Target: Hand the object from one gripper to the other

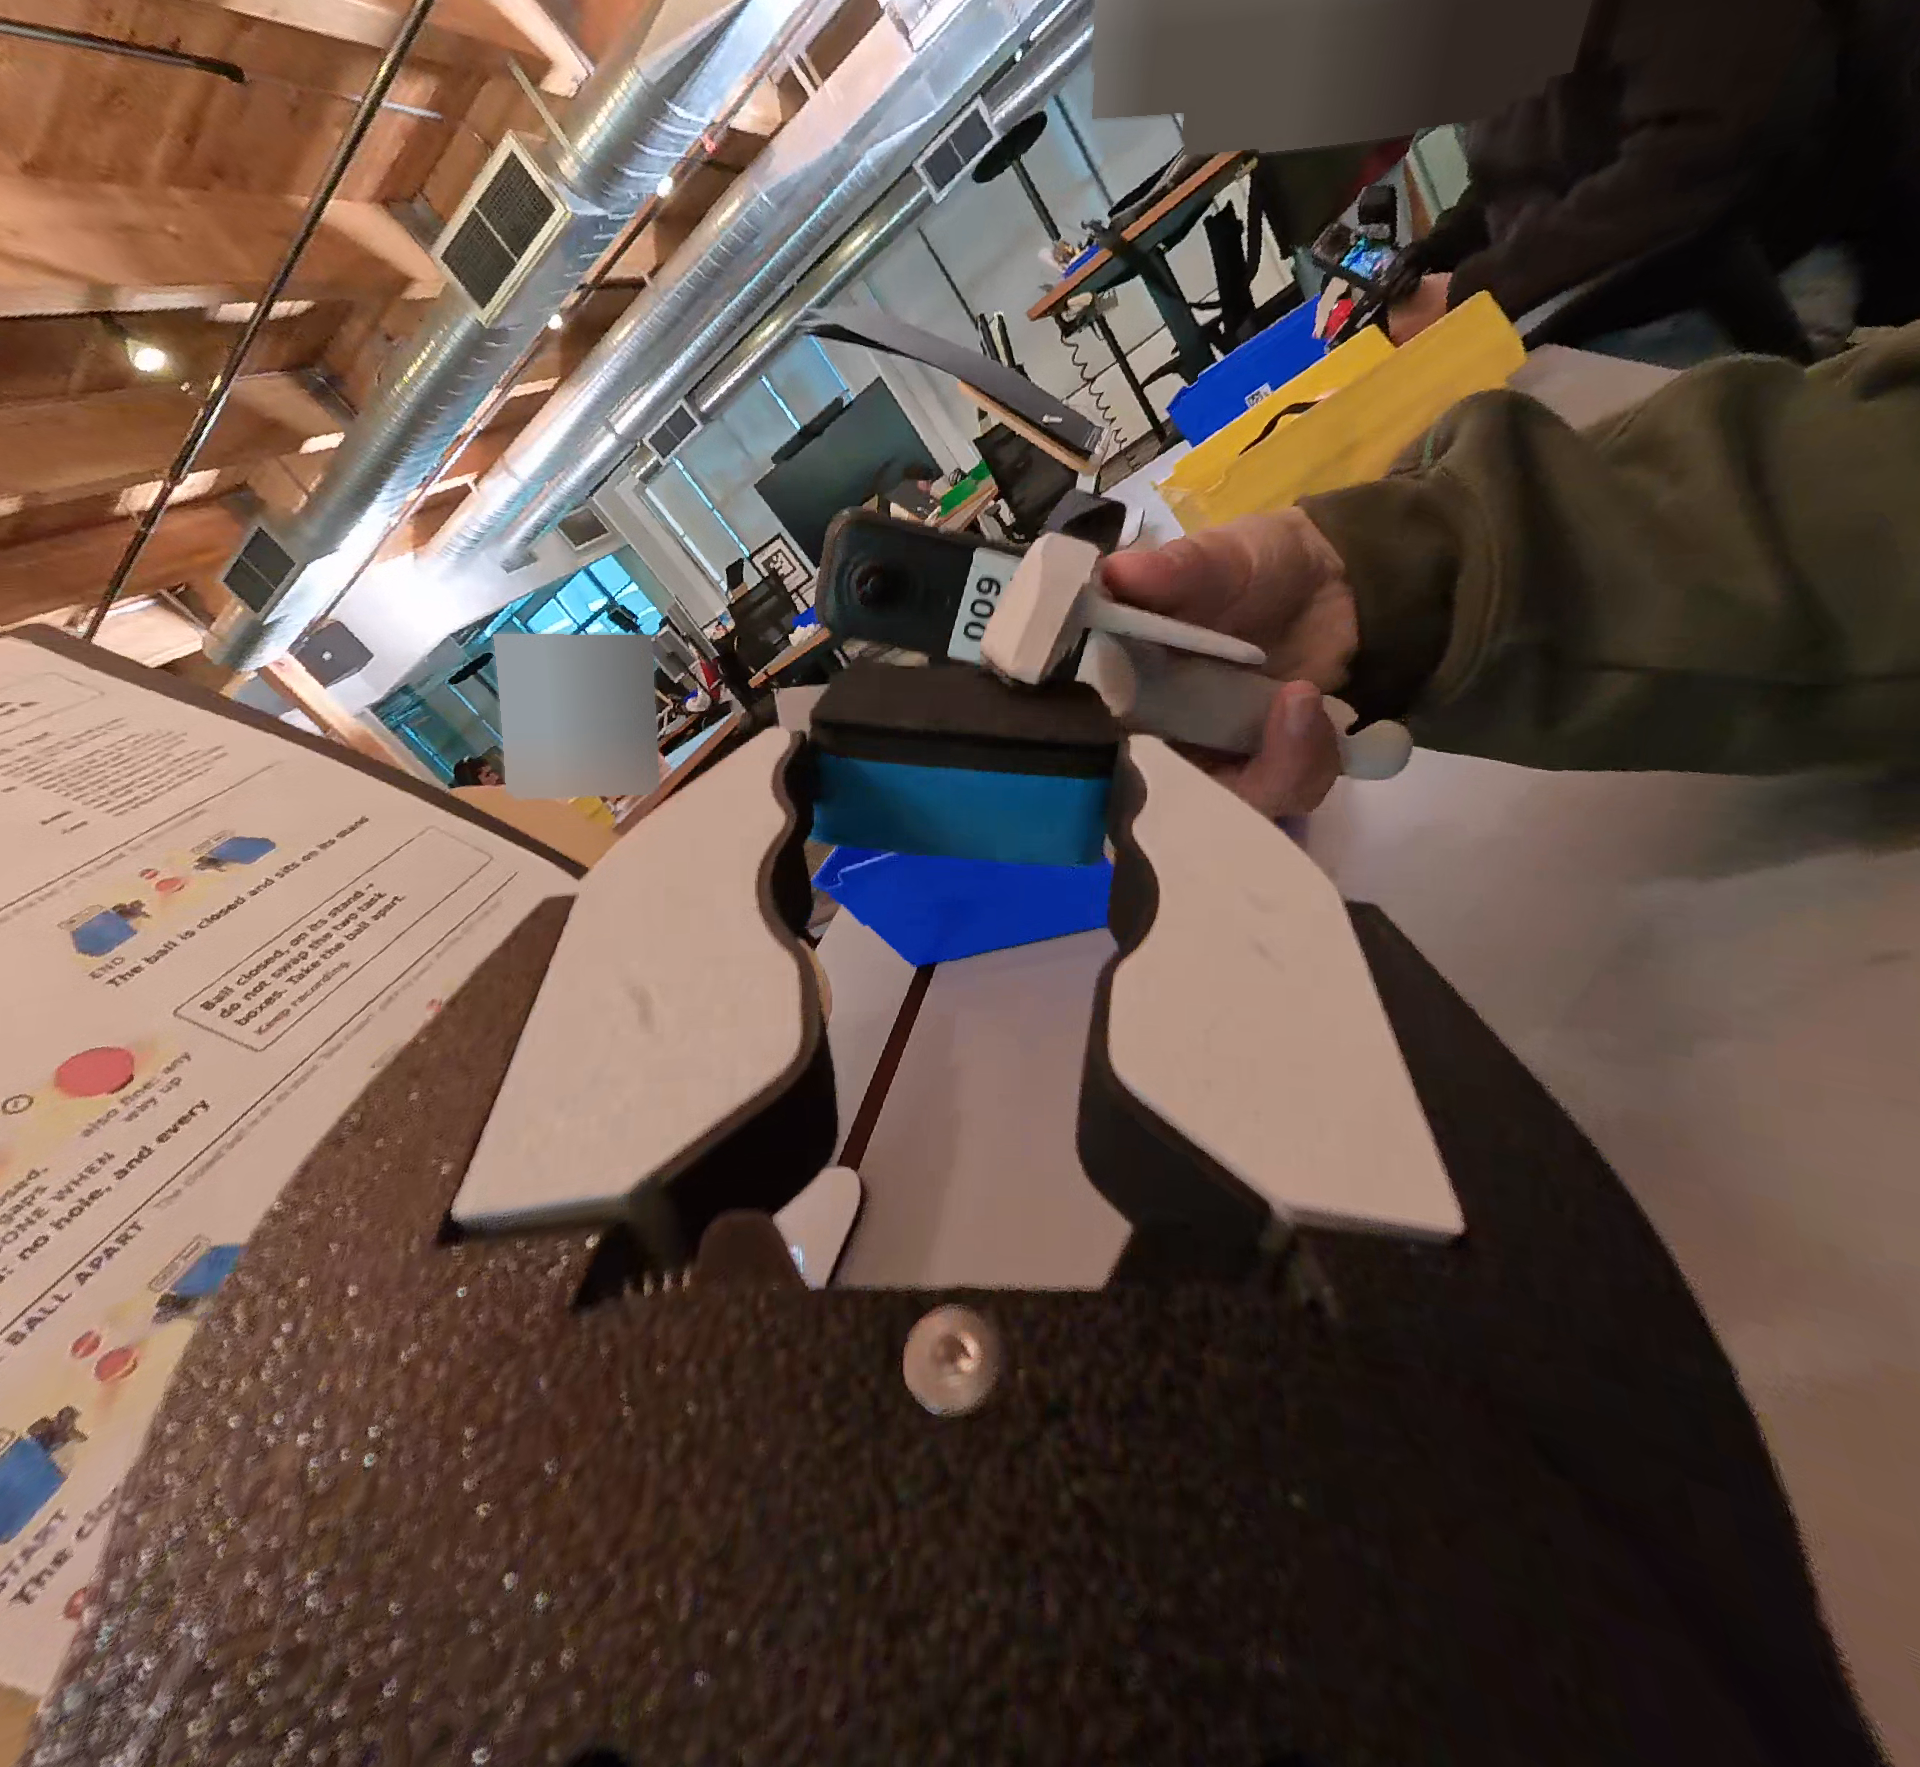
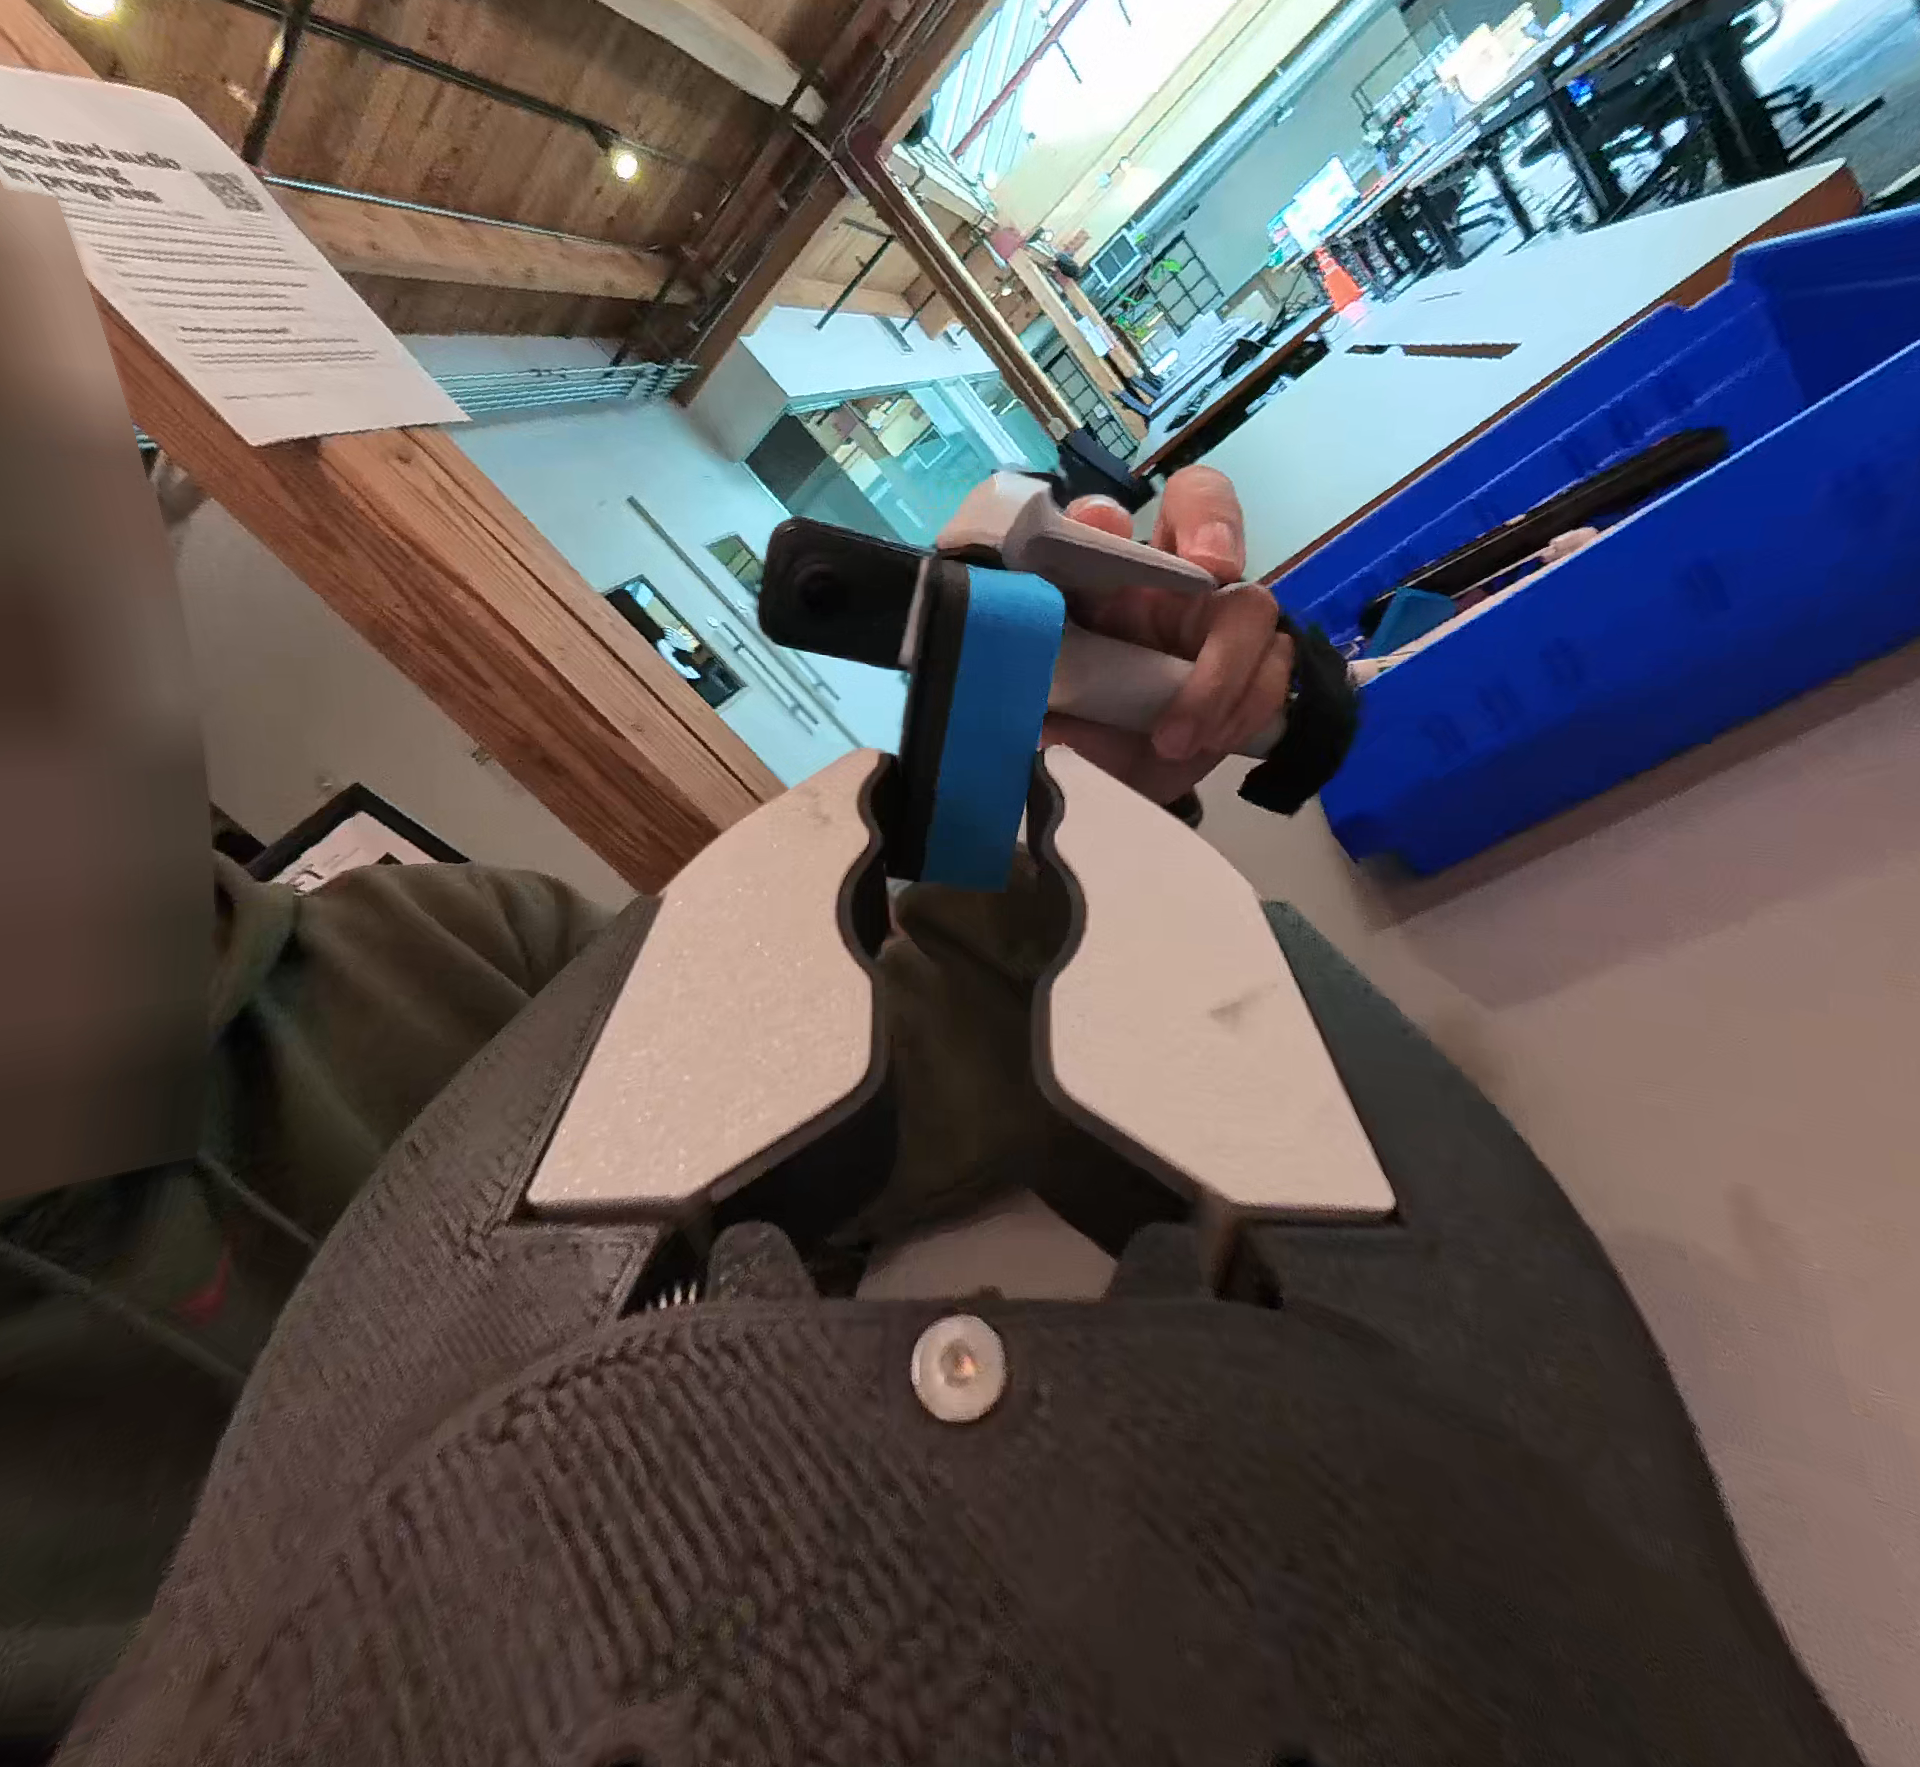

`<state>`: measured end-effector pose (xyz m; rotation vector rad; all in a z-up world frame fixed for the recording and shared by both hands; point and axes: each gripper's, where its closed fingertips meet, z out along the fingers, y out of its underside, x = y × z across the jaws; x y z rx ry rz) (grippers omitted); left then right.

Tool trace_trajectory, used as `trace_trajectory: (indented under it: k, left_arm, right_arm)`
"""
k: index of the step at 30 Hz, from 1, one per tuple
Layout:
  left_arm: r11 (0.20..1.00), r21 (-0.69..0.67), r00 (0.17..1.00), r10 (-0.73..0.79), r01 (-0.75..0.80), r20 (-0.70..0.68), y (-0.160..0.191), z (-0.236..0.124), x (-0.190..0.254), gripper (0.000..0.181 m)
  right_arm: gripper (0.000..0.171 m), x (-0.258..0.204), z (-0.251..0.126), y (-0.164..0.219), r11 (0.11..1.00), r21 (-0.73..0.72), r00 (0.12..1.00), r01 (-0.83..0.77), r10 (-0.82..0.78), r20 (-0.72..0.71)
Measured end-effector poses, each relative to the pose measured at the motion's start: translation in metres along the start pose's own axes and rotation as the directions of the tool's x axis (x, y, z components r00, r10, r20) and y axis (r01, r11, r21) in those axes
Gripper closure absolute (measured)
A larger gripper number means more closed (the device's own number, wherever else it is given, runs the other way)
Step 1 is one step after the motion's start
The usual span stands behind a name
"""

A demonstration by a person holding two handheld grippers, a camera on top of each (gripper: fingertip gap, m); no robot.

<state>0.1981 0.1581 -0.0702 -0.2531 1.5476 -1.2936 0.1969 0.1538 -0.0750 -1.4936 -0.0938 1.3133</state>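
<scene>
A flat block with a blue face and a black foam layer [image 1: 956,808] sits between my left gripper's [image 1: 961,813] fingertips, which close on its two ends. In the right wrist view the same block [image 2: 982,741] stands upright between my right gripper's [image 2: 961,824] tips, which pinch its thin sides. The two grippers face each other across the block. The right one's camera and grey handle [image 1: 1143,678] show in a hand behind the block. The left one's camera and handle [image 2: 1101,574] show likewise. The block is held in the air above the table.
A blue bin [image 1: 966,896] sits on the grey table [image 1: 1558,938] below the block; it also shows in the right wrist view [image 2: 1662,574]. Yellow bins [image 1: 1351,429] stand farther back. An instruction sheet [image 1: 208,938] stands at the left. A wooden post [image 2: 468,574] rises behind. Both grippers' tips are close together, under 4 cm apart.
</scene>
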Motion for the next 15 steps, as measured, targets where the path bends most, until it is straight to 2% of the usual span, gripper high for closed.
trace_trajectory:
  k: [1,3,5,8,11,13,15]
  left_arm:
    - [1.000,-0.008,1.000,-0.013,0.013,0.009,0.001,0.000,-0.001,0.127]
    - [0.997,-0.004,0.997,-0.072,0.073,0.024,0.001,0.001,-0.003,0.125]
    - [0.978,0.011,0.977,-0.207,0.206,0.058,0.000,0.001,-0.011,0.121]
    - [0.907,0.014,0.904,-0.420,0.421,0.075,0.002,0.000,-0.022,0.113]
    - [0.758,-0.027,0.758,-0.650,0.652,0.059,0.011,-0.001,-0.025,0.106]
    - [0.615,-0.083,0.618,-0.786,0.784,0.026,0.019,0.000,-0.020,0.112]
    - [0.508,-0.100,0.506,-0.861,0.855,-0.052,0.016,0.000,-0.012,0.118]
  right_arm:
    - [0.147,0.001,0.000,-0.001,1.000,0.004,1.000,0.019,-0.019,-0.014]
    - [0.148,0.003,-0.001,-0.003,0.997,-0.003,0.995,0.081,-0.081,-0.051]
    - [0.149,0.011,-0.003,-0.004,0.974,-0.040,0.963,0.223,-0.227,-0.145]
    - [0.149,0.024,-0.010,-0.005,0.874,-0.172,0.822,0.454,-0.486,-0.297]
    - [0.149,0.020,-0.012,-0.009,0.721,-0.251,0.648,0.646,-0.691,-0.320]
    - [0.149,0.012,-0.009,-0.010,0.592,-0.272,0.523,0.759,-0.803,-0.286]
    - [0.149,0.010,-0.009,-0.009,0.481,-0.311,0.406,0.820,-0.871,-0.278]
